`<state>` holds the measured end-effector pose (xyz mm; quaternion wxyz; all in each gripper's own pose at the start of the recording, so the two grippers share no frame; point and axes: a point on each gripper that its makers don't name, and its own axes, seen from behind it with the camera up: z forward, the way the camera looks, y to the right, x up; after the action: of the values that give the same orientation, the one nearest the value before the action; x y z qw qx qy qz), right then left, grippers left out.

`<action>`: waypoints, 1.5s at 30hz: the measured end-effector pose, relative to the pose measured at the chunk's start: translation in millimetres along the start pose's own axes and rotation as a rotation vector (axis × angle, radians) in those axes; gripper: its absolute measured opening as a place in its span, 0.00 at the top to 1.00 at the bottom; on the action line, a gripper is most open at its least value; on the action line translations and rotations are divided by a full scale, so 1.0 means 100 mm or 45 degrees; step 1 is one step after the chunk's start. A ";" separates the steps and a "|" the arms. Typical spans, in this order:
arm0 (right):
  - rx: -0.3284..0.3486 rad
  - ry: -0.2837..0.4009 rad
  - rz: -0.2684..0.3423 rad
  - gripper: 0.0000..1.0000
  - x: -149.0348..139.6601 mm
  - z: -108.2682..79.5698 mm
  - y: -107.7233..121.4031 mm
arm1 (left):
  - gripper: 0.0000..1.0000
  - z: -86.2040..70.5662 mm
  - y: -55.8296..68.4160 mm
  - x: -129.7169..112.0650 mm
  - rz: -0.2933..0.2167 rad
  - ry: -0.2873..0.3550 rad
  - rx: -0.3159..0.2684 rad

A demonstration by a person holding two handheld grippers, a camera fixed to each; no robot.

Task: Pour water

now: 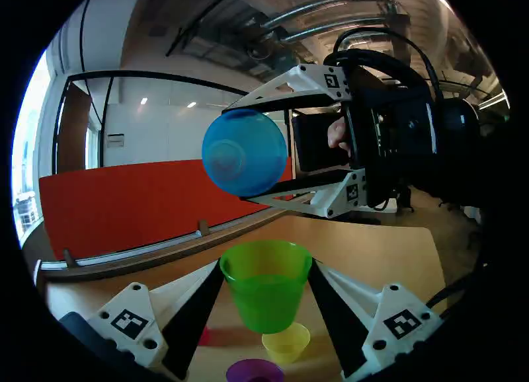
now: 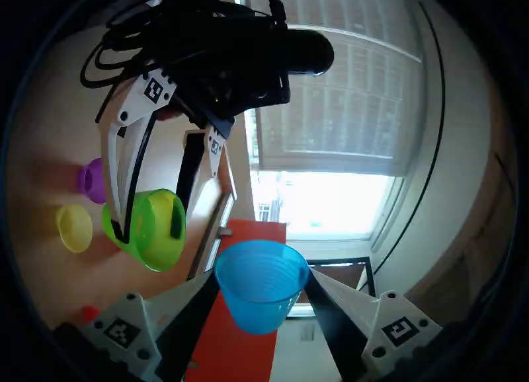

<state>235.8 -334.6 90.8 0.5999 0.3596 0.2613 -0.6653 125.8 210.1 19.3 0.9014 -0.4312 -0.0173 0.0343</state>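
Left gripper view: the left gripper [image 1: 266,271] has its fingers closed part way on a green cup [image 1: 266,296], one finger against each side. The cup stands upright just above the desk [image 1: 397,250]. Farther off and higher, the right gripper [image 1: 239,153] clamps a blue cup [image 1: 244,152] lying on its side, its base turned toward this camera. Yellow cup [image 1: 286,342] and purple cup [image 1: 254,370] sit on the desk below the green one. I can make out no water.

Right gripper view: the room appears rolled over, so the right gripper [image 2: 262,284] is turned on its side. Its fingers pinch the blue cup [image 2: 261,296] from both sides. The left gripper [image 2: 147,234] and green cup [image 2: 155,230] lie near, toward the desk, with the yellow cup [image 2: 74,228] and purple cup [image 2: 91,181] beyond.

This looks like the pour itself, blue into green. Next, the blue rim should come right over the green mouth and tip below level, with the green cup held upright. Whether the rim is lined up I cannot tell.
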 end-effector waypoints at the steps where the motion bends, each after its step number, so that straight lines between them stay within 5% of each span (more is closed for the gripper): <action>1: 0.000 0.000 0.000 0.09 0.00 0.00 0.00 | 0.12 0.00 0.00 0.00 0.000 0.001 0.000; 22: 0.002 0.020 0.101 0.09 0.04 -0.04 0.02 | 0.12 -0.03 -0.01 0.01 0.003 0.003 0.007; 45: 0.036 0.052 0.401 0.09 0.03 -0.13 -0.09 | 0.12 -0.08 -0.02 0.01 0.013 -0.001 0.021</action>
<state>229.3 -324.9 79.5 0.6862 0.4179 0.2047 -0.5591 127.2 202.7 16.1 0.9047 -0.4239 -0.0151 0.0393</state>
